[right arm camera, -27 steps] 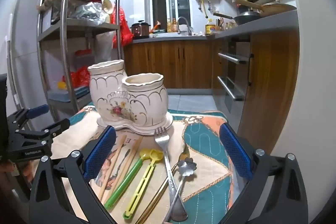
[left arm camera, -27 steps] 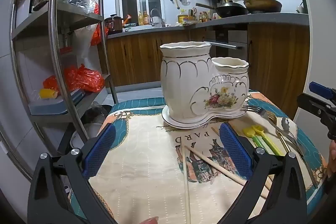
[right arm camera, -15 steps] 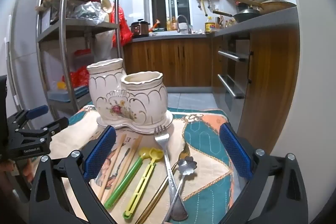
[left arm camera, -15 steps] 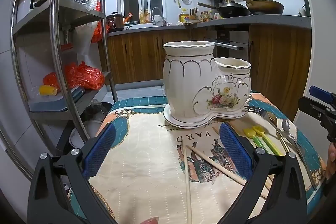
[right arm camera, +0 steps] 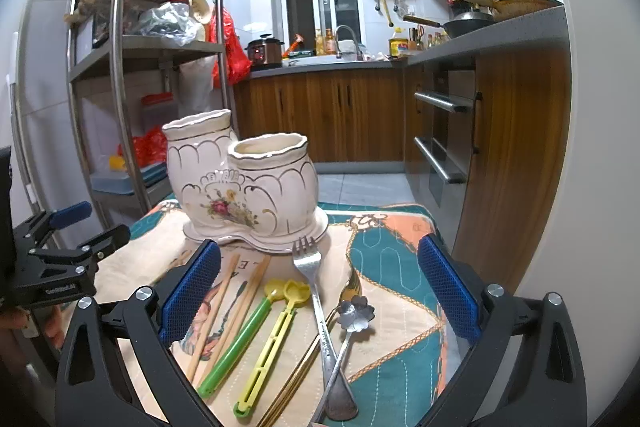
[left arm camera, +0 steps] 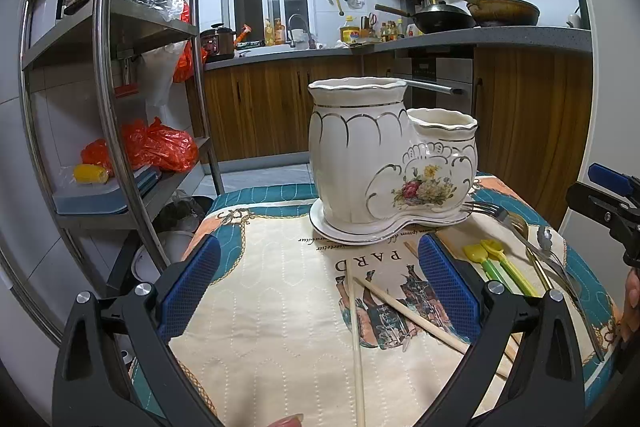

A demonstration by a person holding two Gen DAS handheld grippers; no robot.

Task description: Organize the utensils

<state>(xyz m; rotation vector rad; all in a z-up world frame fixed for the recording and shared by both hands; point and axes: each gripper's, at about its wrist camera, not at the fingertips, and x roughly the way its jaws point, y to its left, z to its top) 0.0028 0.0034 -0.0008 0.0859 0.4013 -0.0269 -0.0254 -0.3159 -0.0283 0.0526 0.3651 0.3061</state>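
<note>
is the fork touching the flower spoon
Touching. In the right wrist view the flower spoon's handle crosses the fork's handle low down, with no gap visible at the crossing.

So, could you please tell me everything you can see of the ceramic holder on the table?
The holder is glossy cream ceramic, it seems, with gold scalloped lines and a painted flower bouquet on its front. It has two joined cups with wavy rims, one taller, one shorter, both showing nothing inside from these angles. It stands upright on a matching shaped saucer on the printed cloth. The fork tips reach the saucer's edge; contact is unclear.
</note>
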